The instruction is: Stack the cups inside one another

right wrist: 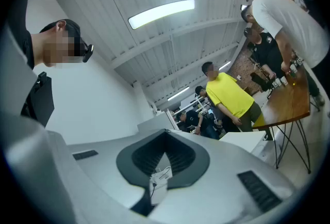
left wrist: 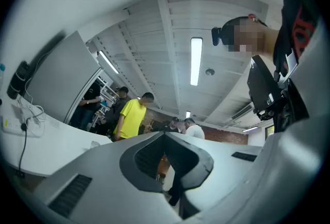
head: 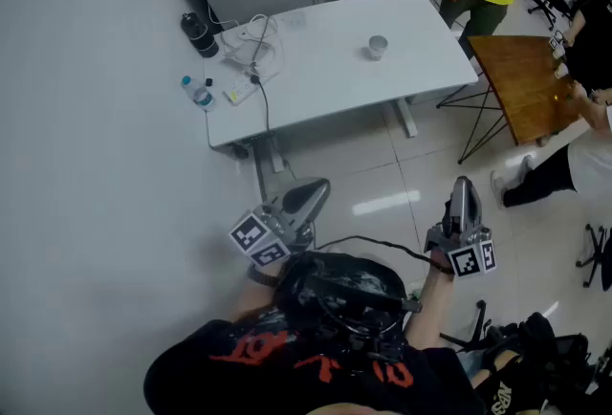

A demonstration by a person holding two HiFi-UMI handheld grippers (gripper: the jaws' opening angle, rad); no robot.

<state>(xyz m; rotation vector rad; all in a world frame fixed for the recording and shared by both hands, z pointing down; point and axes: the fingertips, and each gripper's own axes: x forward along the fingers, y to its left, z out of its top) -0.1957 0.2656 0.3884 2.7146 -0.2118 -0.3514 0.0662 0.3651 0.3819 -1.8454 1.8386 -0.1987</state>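
White table beside wall, tiled floor around. Cup stands upright toward table's right end, well apart from you. Small, pale grey, glossy; single or already nested, cannot tell. Probably light, thin-walled, easily tipped or crushed: take it at rim, squeeze gently. Your left gripper and right gripper: jaws pressed together, empty, near your chest.
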